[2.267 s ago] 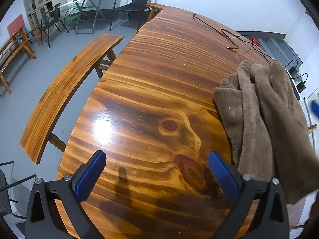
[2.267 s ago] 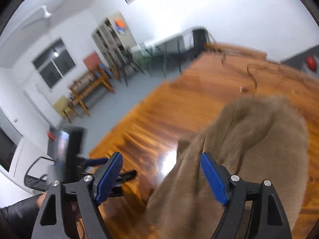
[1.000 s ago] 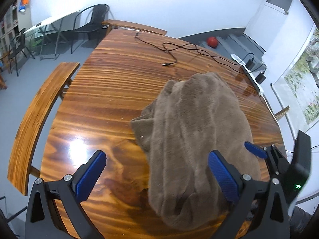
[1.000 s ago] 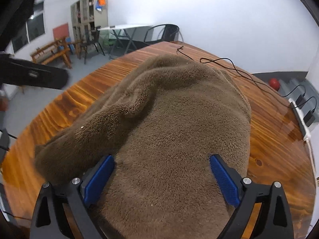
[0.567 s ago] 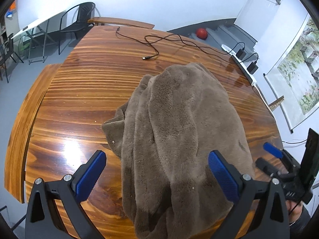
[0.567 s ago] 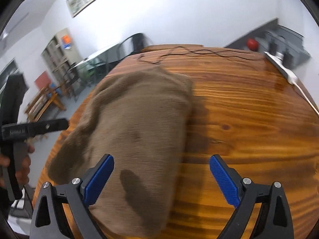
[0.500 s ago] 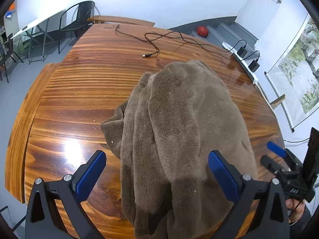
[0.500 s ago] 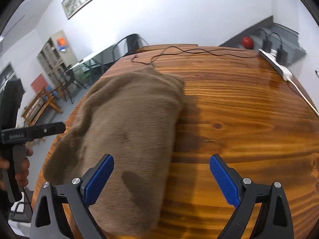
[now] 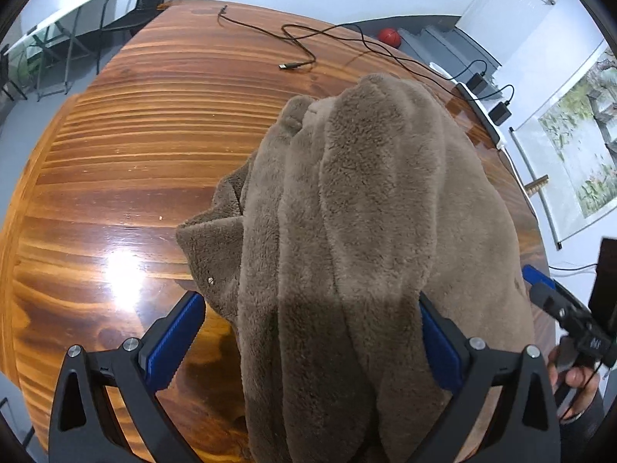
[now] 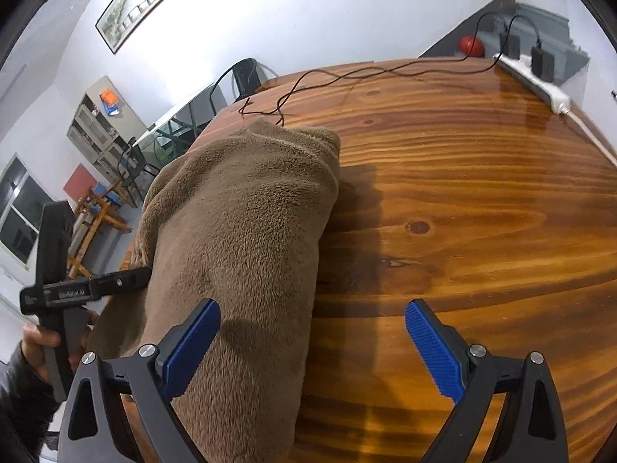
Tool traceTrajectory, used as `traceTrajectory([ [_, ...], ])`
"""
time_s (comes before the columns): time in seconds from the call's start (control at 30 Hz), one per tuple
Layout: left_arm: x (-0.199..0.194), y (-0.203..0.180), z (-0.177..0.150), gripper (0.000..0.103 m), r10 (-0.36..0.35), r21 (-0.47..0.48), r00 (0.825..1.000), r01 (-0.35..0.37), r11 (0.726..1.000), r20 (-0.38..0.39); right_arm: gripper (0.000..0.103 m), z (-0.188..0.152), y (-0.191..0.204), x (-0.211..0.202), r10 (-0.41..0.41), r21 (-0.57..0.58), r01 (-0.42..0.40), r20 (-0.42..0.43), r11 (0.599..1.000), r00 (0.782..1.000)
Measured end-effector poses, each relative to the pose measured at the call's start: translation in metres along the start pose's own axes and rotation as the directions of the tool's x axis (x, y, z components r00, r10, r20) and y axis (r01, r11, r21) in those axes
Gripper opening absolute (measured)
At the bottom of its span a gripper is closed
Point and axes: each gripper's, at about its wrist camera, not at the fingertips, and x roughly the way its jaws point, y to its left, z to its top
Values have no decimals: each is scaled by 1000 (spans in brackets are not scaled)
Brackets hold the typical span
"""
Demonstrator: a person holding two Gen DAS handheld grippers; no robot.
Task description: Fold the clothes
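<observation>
The brown fleece garment [image 9: 366,231] lies bunched on the wooden table [image 9: 135,154]; the left gripper [image 9: 308,332] straddles it, spread wide; the right gripper [image 10: 312,343] gapes wide, holding nothing.

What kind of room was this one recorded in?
Probably a shared workroom or common room, not a home: a large wooden table with a power strip, black metal chairs, and a storage cabinet behind.

garment [image 9: 366,231] on table [image 9: 154,135], cable [image 9: 300,48] behind
</observation>
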Motion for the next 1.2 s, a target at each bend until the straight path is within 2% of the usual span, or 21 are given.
traceTrajectory([
  [0.17, 8, 19, -1, 103, -90, -82, 995, 87, 993, -35, 98, 11, -5, 23, 71, 51, -69, -41, 996, 997],
  [0.5, 21, 31, -2, 103, -195, -110, 978, 186, 976, -75, 98, 25, -8, 55, 185, 103, -176, -81, 979, 979],
  [0.6, 22, 29, -3, 103, -193, -88, 978, 186, 979, -78, 98, 25, -12, 60, 212, 113, -202, -85, 973, 974],
  [0.7, 24, 26, -1, 103, -192, -74, 978, 186, 980, -81, 98, 24, -17, 67, 261, 151, -246, -95, 958, 961],
  [0.87, 25, 26, 2, 103, -201, -65, 976, 196, 978, -78, 98, 20, -24, 81, 360, 249, -324, -111, 913, 926],
  [1.0, 22, 24, 1, 92, -234, -50, 970, 231, 972, -71, 98, 19, -16, 87, 389, 250, -352, -119, 902, 913],
  [1.07, 19, 23, 1, 82, -239, -36, 969, 237, 971, -64, 98, 20, -6, 90, 389, 219, -355, -140, 909, 910],
  [1.17, 16, 20, 0, 78, -229, -21, 972, 228, 973, -59, 97, 21, 12, 91, 346, 150, -324, -164, 934, 924],
  [1.2, 16, 20, 0, 76, -225, -17, 973, 224, 974, -58, 91, 20, 13, 92, 338, 146, -316, -164, 938, 927],
])
